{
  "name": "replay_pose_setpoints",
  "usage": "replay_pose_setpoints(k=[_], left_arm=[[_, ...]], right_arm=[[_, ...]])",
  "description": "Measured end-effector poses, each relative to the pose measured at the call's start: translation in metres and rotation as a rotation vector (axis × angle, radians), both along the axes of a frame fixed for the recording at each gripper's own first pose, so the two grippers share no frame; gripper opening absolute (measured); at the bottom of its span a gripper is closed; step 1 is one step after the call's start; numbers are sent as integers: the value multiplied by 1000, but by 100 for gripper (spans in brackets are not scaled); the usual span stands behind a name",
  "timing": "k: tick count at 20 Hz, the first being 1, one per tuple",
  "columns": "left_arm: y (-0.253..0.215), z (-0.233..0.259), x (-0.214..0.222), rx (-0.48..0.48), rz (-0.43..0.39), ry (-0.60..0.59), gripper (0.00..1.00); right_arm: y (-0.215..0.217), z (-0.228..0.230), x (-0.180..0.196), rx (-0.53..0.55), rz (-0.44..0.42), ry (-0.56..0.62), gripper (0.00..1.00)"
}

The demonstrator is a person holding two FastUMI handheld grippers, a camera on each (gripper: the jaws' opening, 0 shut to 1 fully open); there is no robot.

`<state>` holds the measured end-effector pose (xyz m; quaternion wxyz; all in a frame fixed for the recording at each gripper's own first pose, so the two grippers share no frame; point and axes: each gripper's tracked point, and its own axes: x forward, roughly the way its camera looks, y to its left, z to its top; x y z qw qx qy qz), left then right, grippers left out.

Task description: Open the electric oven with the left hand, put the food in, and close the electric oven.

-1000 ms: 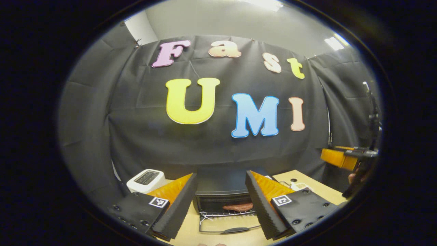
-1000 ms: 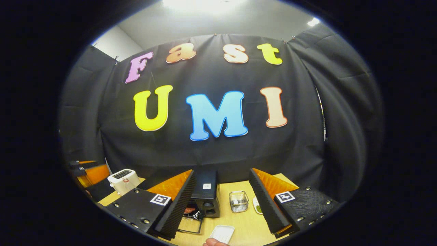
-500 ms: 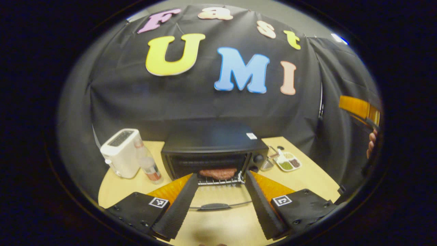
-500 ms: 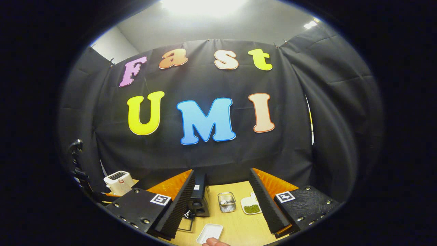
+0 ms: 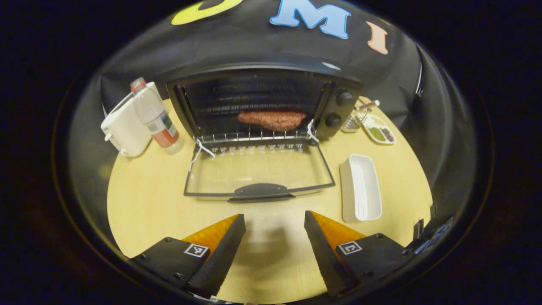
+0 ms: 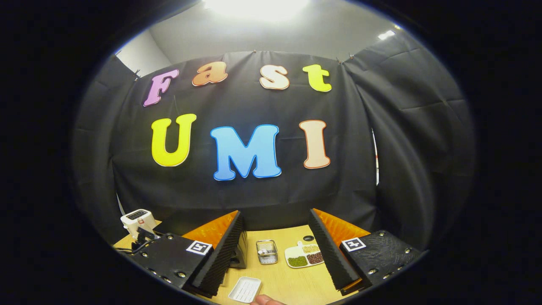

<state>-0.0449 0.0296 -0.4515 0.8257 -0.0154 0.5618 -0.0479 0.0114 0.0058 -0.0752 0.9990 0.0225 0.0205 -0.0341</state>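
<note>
A: Bench [image 5: 148, 199] state?
B: Oven [image 5: 262, 97] sits at the back centre, door [image 5: 258, 169] dropped flat onto the bench, handle [image 5: 261, 191] toward the camera. Toaster [image 5: 123, 127] left of the oven, bottle [image 5: 154, 116] between them, upright.

A: Food?
B: Meat [image 5: 272, 119] is inside the oven on the wire rack [image 5: 254, 136]. White tray [image 5: 360, 192] lies right of the door. Divided dish [image 5: 380, 130] and small glass holder [image 5: 351, 122] sit right of the oven.

A: Tools?
B: Left tool [image 5: 274, 254] is spread wide, nothing between its fingers, hovering over bare bench short of the handle. Right tool [image 6: 275, 254] is also spread and holds nothing, raised, facing the booth wall; tray [image 6: 244, 289], holder [image 6: 266, 251] and dish [image 6: 302, 256] show between its fingers.
</note>
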Motion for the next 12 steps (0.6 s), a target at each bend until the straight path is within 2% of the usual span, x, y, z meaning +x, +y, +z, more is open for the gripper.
replay_pose_setpoints(k=[1,2,4,6,7,11,12], left_arm=[[1,-8,0,-2,20,28,99],[3,-16,1,-5,40,52,95],[5,-26,5,-7,61,83,95],[10,-36,11,14,53,99,95],[12,-42,12,23,48,114,99],[17,-58,14,42,61,161,92],[19,-60,17,47,60,159,94]], right_arm=[[-4,-1,-2,4,-6,2,96],[-9,-3,-2,5,-15,6,96],[-17,-5,0,13,-29,15,96],[-21,-7,1,28,-36,25,96],[-24,-8,2,30,-42,27,96],[-32,-9,2,31,-67,30,96],[-33,-11,3,31,-71,34,96]])
